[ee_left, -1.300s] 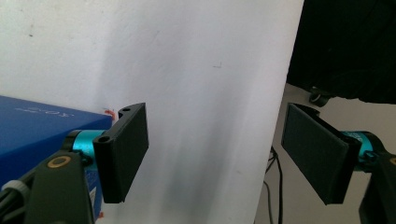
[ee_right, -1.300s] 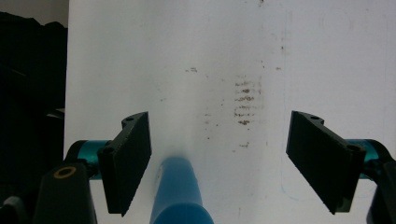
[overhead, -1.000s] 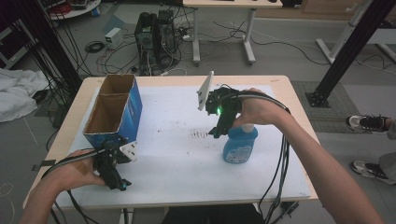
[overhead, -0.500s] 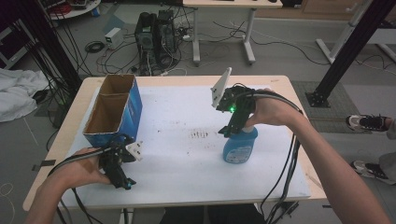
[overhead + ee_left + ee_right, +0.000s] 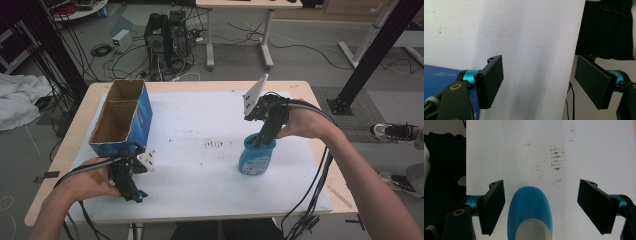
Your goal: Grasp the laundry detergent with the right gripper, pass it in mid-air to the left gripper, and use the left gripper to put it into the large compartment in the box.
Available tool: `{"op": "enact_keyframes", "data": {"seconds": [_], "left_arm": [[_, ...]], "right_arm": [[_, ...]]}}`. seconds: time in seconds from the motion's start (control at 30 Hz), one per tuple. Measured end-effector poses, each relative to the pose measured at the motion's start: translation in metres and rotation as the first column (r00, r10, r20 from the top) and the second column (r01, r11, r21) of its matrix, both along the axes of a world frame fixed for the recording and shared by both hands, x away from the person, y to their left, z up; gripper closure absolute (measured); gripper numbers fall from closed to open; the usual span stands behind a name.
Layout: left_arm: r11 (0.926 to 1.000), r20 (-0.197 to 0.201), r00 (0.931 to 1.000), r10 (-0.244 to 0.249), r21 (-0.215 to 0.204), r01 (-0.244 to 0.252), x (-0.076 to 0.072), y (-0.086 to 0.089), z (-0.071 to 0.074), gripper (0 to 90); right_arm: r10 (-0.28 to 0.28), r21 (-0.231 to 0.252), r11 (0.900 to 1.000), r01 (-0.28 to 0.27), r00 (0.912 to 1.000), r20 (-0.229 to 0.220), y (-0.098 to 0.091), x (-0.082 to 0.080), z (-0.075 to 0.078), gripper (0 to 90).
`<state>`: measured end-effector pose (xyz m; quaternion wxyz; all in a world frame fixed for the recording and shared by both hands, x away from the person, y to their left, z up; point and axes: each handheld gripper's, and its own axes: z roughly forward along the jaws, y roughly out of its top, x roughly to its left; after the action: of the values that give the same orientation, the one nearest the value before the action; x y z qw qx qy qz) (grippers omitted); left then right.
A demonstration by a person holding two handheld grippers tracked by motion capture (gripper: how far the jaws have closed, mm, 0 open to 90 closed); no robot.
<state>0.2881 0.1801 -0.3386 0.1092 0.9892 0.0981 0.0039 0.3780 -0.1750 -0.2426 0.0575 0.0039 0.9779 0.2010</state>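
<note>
Right tool open over upright blue bottle, white neck.

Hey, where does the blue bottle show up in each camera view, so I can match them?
High view: the blue bottle stands right of centre, under the right gripper.
Right gripper view: bottle at bottom centre, between the open jaws, untouched.
Left gripper view: not in it.
Shared landmark: the white sheet.

Open white sheet lies between the tall blue cardboard box at the left edge and the upright blue plastic bottle right of centre; both block level passage.
</note>
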Motion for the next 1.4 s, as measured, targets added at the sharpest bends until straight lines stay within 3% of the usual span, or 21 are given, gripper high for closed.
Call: {"op": "enact_keyframes", "data": {"seconds": [0.13,0.17,0.27,0.4,0.6,0.63,0.7,1.03,1.13,1.17,1.2,1.23,1.4], "left_arm": [[1.0,0.001,1.0,-0.004,0.0,0.004,0.0,-0.001,0.0,23.3],[0.9997,0.002,0.9998,-0.018,0.017,0.018,0.001,-0.001,0.001,23.2],[1.0,0.002,1.0,-0.003,-0.001,0.003,0.0,-0.001,0.0,23.2],[0.9993,0.001,0.9995,-0.031,0.02,0.031,0.002,-0.002,0.001,23.2],[0.9999,0.0,0.9999,-0.016,0.002,0.016,0.001,-0.002,-0.001,23.2],[0.9987,0.001,0.999,-0.044,0.027,0.044,0.003,-0.002,0.0,23.2],[1.0,0.001,1.0,-0.008,-0.003,0.008,0.0,-0.002,-0.002,23.2],[1.0,-0.002,1.0,-0.007,-0.006,0.007,0.001,-0.002,-0.003,23.2],[0.9995,-0.001,0.9996,-0.028,0.015,0.028,0.002,-0.002,-0.002,23.2],[0.9962,-0.002,0.9975,-0.071,0.05,0.071,0.005,-0.002,0.0,23.2],[0.9962,-0.002,0.9975,-0.071,0.05,0.071,0.005,-0.002,0.0,23.3],[0.9999,-0.003,0.9999,-0.01,-0.005,0.01,0.001,-0.003,-0.004,23.2],[1.0,-0.004,1.0,-0.004,-0.008,0.004,0.001,-0.003,-0.004,23.2]], "right_arm": [[-0.012,0.02,0.9997,0.012,0.9999,-0.004,-0.009,0.001,-0.005,21.4],[-0.014,0.025,0.9996,0.014,0.9999,-0.003,-0.011,0.001,-0.007,21.4],[-0.014,0.03,0.9994,0.014,0.9999,-0.006,-0.014,0.0,-0.009,21.4],[-0.033,0.054,0.998,0.034,0.9992,-0.02,-0.025,-0.001,-0.013,21.4],[-0.048,0.059,0.997,0.05,0.9984,-0.029,-0.035,-0.002,-0.024,21.4],[-0.051,0.063,0.9966,0.053,0.9982,-0.03,-0.037,-0.002,-0.026,21.4],[-0.053,0.067,0.9962,0.056,0.9979,-0.038,-0.039,-0.002,-0.031,21.4],[-0.059,0.095,0.9934,0.065,0.9962,-0.065,-0.049,-0.004,-0.049,21.5],[-0.06,0.103,0.9924,0.067,0.9958,-0.069,-0.052,-0.004,-0.054,21.4],[-0.058,0.106,0.9922,0.065,0.9958,-0.072,-0.052,-0.004,-0.055,21.5],[-0.055,0.109,0.9921,0.063,0.996,-0.071,-0.053,-0.004,-0.057,21.4],[-0.06,0.119,0.9905,0.068,0.9954,-0.074,-0.053,-0.005,-0.059,21.5],[-0.066,0.112,0.9909,0.076,0.9937,-0.091,-0.057,-0.006,-0.065,21.5]]}}
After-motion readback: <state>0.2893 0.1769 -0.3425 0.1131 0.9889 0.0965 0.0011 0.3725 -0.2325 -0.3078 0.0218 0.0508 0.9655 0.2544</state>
